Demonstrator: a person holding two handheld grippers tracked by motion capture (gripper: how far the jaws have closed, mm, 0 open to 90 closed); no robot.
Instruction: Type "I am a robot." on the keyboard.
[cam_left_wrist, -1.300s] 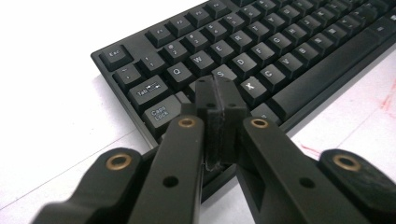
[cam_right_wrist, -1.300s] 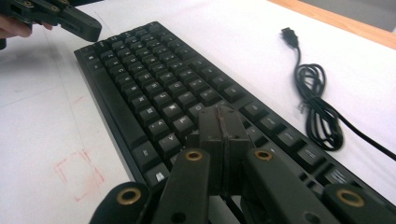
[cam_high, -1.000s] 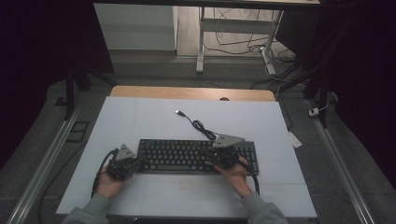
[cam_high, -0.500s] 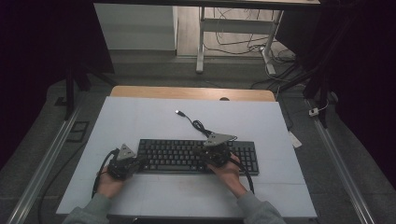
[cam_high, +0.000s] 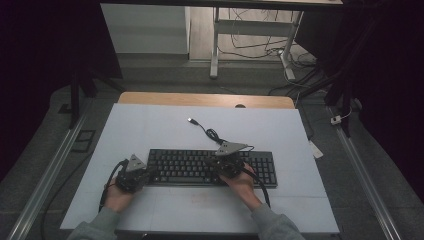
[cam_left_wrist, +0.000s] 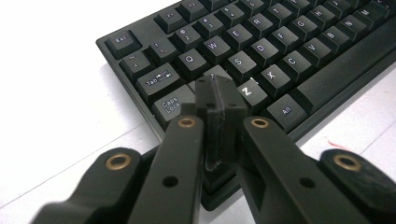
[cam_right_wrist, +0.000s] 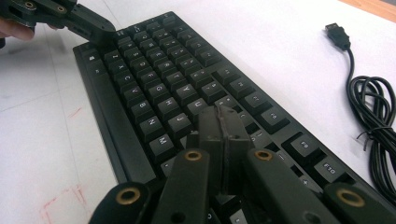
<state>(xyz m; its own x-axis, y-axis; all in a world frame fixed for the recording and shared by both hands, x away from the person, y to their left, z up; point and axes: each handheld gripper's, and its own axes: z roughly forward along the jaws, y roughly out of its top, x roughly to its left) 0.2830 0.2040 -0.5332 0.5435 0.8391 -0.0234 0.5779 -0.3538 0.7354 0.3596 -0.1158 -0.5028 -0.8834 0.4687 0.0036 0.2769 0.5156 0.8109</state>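
The keyboard lies on the worktop, in the lower middle of the high view. The left gripper sits over the keyboard's left end, the right gripper over its right-centre keys. The cable coils just above the keyboard, its plug toward upper centre.

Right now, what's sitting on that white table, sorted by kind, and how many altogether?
Keyboard: 1
Coiled cable with USB plug: 1
Hand-held grippers, left gripper and right gripper, both with jaws shut over the keys: 2
Total: 4
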